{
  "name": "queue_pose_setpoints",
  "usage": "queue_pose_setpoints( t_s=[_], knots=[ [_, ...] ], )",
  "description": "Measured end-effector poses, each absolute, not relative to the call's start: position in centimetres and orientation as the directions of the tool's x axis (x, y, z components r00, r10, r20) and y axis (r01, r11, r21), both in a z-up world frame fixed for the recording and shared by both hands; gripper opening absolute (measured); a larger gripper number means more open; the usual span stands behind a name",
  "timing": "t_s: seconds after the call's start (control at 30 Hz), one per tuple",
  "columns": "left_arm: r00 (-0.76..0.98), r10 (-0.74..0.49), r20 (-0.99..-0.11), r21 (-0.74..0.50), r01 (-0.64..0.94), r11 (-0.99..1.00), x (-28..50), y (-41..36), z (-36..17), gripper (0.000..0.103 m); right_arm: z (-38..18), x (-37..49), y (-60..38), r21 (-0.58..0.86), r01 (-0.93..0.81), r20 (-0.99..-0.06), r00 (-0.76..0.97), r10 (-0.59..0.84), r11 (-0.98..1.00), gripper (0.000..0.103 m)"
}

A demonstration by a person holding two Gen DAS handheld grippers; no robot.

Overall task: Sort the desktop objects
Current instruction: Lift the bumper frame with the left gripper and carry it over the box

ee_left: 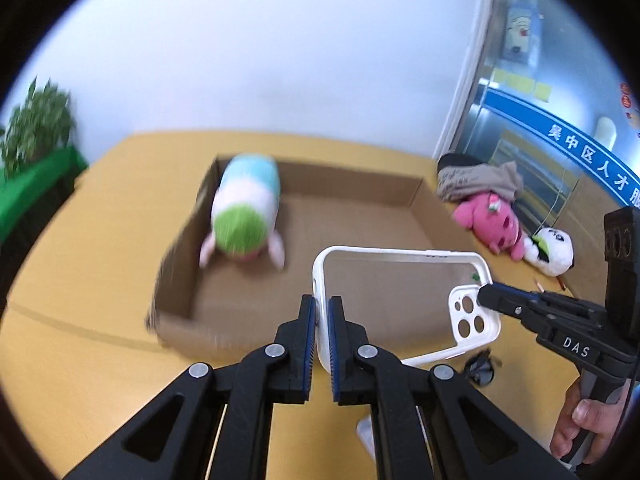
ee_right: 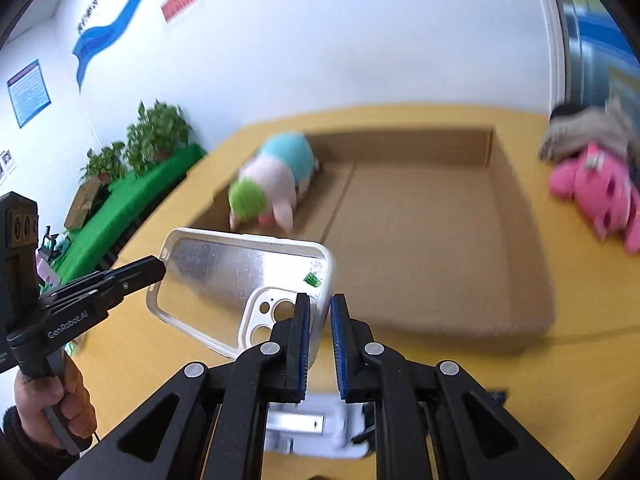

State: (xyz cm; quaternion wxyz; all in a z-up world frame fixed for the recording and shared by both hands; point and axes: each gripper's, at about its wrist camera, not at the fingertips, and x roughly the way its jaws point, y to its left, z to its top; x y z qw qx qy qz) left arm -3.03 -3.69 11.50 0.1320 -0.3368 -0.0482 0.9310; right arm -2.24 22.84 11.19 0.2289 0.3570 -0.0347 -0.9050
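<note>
A white-rimmed clear phone case (ee_left: pixel 400 252) hangs in the air above the yellow table, held at both ends. My left gripper (ee_left: pixel 322 304) is shut on its short left rim. My right gripper (ee_left: pixel 484 294) comes in from the right and is shut on the end with the camera cut-out. In the right wrist view the phone case (ee_right: pixel 240 264) lies tilted, with my right gripper (ee_right: pixel 320 304) clamped on its right rim and my left gripper (ee_right: pixel 160 268) on its far left corner. Beyond stands an open, shallow cardboard box (ee_left: pixel 360 184), with a pastel plush toy (ee_left: pixel 246 208) in its left corner.
A pink plush (ee_left: pixel 488 220), a panda plush (ee_left: pixel 552 248) and a grey cloth (ee_left: pixel 476 180) lie right of the box. A small black object (ee_left: pixel 482 366) sits on the table below the case. A white object (ee_right: pixel 312 428) lies under my right gripper. Potted plants (ee_right: pixel 156 132) stand at left.
</note>
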Motion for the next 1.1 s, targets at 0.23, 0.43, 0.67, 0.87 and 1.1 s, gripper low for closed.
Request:
queue_pose_setpoints(
  t_s=[0.23,0.43,0.67,0.87,1.1],
  knots=[
    [-0.783,0.315,-0.537,-0.143,-0.284,-0.948,-7.2,-2.2,17.7,0.005,18.2,-4.9,24.5,0.182,0.386,-0.538,-0.731,-0.420,-0.904,0.011],
    [-0.791,0.342,-0.507,-0.158,-0.304,-0.939,-13.0,-2.6,21.8,0.005,24.5,-9.4,24.4,0.139,0.397,-0.502,-0.761,-0.410,-0.907,0.011],
    [-0.807,0.327,-0.492,-0.136,-0.300,-0.944,-18.5,-2.6,25.6,0.005,27.8,-15.2,24.3,0.141,0.410,-0.519,-0.744,-0.420,-0.901,0.011],
    [-0.782,0.295,-0.549,-0.122,-0.274,-0.954,-23.4,-2.1,23.3,0.005,24.6,-20.4,24.1,0.159,0.386,-0.563,-0.720,-0.405,-0.909,0.011],
    [-0.699,0.276,-0.660,-0.141,-0.245,-0.959,-28.6,-2.0,16.5,0.004,19.1,-25.5,24.3,0.213,0.360,-0.628,-0.662,-0.409,-0.908,0.012]
  ],
)
